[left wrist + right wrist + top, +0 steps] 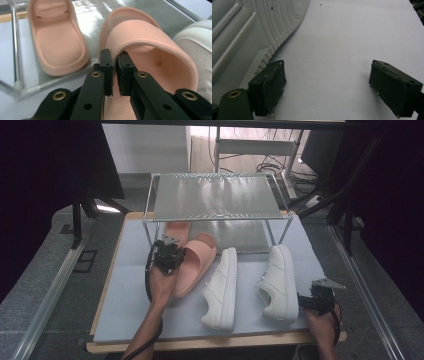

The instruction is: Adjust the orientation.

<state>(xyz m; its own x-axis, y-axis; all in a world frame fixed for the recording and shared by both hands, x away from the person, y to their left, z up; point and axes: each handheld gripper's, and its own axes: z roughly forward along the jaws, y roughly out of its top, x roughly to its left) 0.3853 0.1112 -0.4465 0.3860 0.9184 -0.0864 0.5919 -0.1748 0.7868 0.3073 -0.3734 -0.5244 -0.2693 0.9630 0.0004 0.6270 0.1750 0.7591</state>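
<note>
Pale blue mat [125, 305], high view: left gripper [167, 255] pinches the near side edge of a pink slipper [197, 262], toe pointing at the rack [215, 195] beyond. Left gripper view: fingers [106, 67] nearly together, clamped on slipper [150, 50] wall; its mate [57, 42] lies ahead-left on the lower shelf. Right gripper view: fingers [269, 85] wide apart, empty, white sneaker [249, 30] sole just left.
</note>
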